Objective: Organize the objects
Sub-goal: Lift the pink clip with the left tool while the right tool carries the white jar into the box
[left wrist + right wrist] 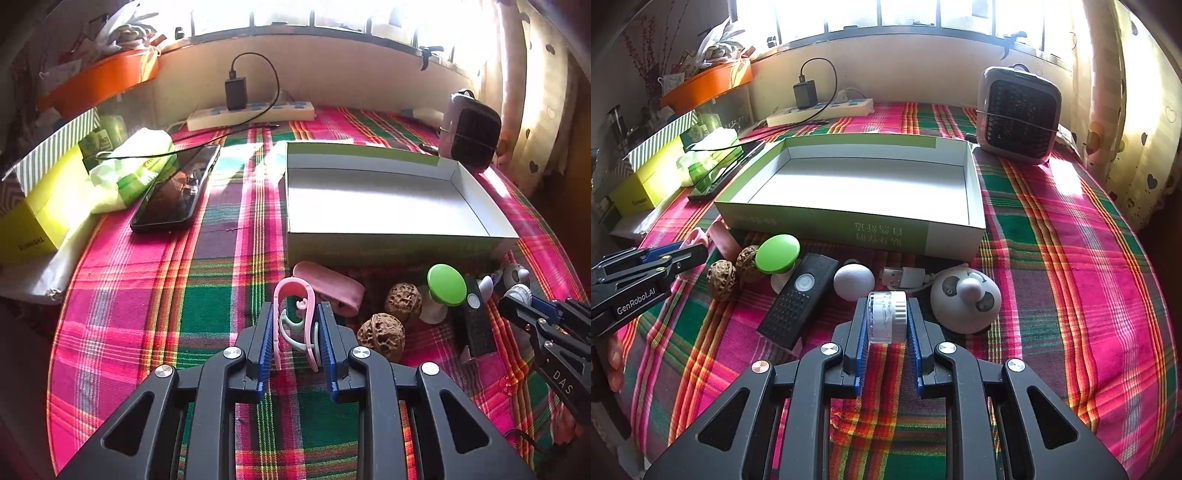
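An empty white-lined cardboard box [373, 201] [864, 184] lies open on the plaid cloth. In front of it sit two walnuts [382, 334] [722, 280], a green-capped mushroom toy [446, 284] [777, 254], a black remote [474, 325] [799, 299], a white egg [854, 281], a USB cable [905, 276] and a white panda dome [964, 299]. My left gripper [295, 332] is shut on a bundle of pink and mint plastic hooks [295, 314], just before a pink case [332, 286]. My right gripper [886, 321] is shut on a small clear and white round container [886, 312].
A phone [175, 190] rests on a green packet at the left, beside a yellow box [37, 214]. A power strip with a charger [251, 110] lies at the back wall. A small dark heater [1019, 114] stands back right. A curtain hangs at the right.
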`<state>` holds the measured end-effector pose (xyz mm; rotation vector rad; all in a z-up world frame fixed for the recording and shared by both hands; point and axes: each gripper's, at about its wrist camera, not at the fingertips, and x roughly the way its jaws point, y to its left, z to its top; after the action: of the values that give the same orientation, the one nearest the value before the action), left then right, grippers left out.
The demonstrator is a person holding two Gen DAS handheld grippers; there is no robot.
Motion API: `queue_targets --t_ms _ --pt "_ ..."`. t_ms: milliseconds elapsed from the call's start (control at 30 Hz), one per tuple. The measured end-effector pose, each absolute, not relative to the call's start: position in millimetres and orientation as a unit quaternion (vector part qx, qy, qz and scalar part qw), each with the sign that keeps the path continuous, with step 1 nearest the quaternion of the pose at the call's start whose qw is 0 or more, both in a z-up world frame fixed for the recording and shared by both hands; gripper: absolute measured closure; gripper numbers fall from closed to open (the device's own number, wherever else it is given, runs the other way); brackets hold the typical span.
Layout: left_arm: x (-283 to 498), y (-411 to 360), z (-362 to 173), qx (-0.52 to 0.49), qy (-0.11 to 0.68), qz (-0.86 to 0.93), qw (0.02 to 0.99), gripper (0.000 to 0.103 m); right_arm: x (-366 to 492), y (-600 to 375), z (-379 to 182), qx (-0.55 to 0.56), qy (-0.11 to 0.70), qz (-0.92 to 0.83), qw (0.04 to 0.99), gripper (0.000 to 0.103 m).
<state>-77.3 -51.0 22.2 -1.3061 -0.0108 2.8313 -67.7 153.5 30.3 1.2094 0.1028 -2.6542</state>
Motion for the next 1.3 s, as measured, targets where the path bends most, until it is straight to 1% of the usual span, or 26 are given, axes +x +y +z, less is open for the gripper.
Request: queue_targets --t_ms 633,1000,1300 --pt "-93.1 -37.9 49.7 -0.394 0.005 0.918 0.047 0.082 -78.8 147.1 54.7 0.393 0.029 -0.909 0.135 0.083" --pt "-117.7 -27.3 62.3 -0.383 0.009 0.922 0.062 0.082 -103.8 141.2 67.1 0.383 0.035 -0.912 0.143 0.083" --pt "-145.0 -22.3 58.8 -0.390 0.004 0.918 0.074 0.082 -133.9 140.1 68.4 0.386 0.036 -0.911 0.142 0.083"
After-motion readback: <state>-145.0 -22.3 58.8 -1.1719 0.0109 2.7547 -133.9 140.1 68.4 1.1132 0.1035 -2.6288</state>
